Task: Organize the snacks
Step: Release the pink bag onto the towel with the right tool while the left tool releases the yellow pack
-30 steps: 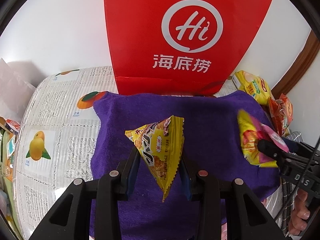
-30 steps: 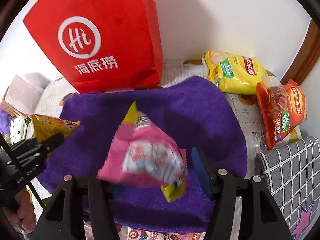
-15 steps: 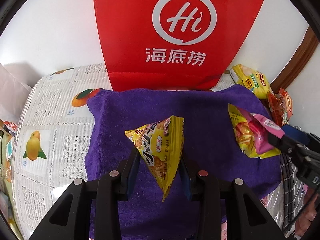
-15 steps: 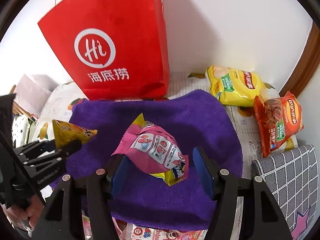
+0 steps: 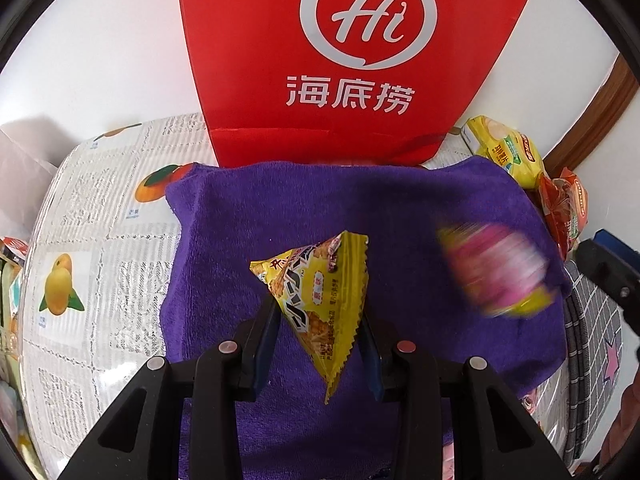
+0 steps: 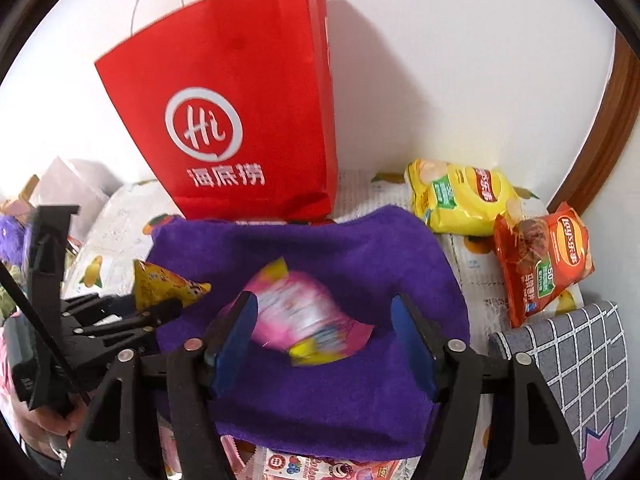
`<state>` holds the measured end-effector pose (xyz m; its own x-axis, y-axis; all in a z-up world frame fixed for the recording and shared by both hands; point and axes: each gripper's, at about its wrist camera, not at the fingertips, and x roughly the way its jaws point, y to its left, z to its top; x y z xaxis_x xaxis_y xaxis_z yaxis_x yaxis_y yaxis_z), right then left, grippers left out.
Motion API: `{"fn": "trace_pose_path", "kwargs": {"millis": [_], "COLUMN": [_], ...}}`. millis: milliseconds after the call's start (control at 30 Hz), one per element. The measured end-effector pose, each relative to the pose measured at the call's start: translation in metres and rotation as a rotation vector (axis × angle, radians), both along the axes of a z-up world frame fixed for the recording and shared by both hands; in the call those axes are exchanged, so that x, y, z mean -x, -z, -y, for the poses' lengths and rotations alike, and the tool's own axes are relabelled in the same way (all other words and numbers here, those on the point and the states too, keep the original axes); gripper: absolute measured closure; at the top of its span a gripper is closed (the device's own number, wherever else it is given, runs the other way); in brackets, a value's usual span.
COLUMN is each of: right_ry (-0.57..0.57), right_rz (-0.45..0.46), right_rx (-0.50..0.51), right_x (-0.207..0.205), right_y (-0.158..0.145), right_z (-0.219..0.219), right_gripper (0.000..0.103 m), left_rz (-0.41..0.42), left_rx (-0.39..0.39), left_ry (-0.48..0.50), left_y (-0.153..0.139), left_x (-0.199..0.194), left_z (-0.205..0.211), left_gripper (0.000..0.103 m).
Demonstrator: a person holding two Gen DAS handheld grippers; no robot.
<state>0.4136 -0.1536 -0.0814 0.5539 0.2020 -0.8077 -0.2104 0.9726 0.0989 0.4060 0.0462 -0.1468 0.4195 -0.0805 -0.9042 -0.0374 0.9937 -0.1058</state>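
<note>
The tall red paper bag (image 6: 240, 128) has a matt, smooth face with fine white cord handles. In front of it lies a purple terry-cloth towel (image 5: 304, 208), soft and nappy. The yellow triangular foil snack packet (image 5: 324, 300) is glossy with crimped, saw-toothed edges, as are the shiny yellow plastic crisp bag (image 6: 460, 196) and the red-orange one (image 6: 540, 260). The fruit-printed table cover (image 5: 104, 248) looks slick and faintly reflective. A brown wooden trim (image 6: 600, 144) has a smooth sheen.
</note>
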Motion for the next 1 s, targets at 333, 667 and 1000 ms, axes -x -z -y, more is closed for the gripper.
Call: {"fn": "trace_pose_path", "kwargs": {"millis": [333, 667, 1000], "right_ry": [0.031, -0.004, -0.041], "right_rz": [0.03, 0.048, 0.098], "right_rx": [0.005, -0.004, 0.014], "right_x": [0.0, 0.005, 0.018], "right_y": [-0.004, -0.012, -0.026], "right_z": [0.005, -0.001, -0.009], "right_gripper": [0.034, 0.034, 0.034], "left_rz": [-0.017, -0.027, 0.008], "left_rx": [0.005, 0.037, 0.057], "left_ry": [0.013, 0.022, 0.022], "left_y": [0.004, 0.003, -0.015], "left_x": [0.0, -0.001, 0.005], "left_z": [0.002, 0.001, -0.003], "left_gripper": [0.067, 0.058, 0.044]}}
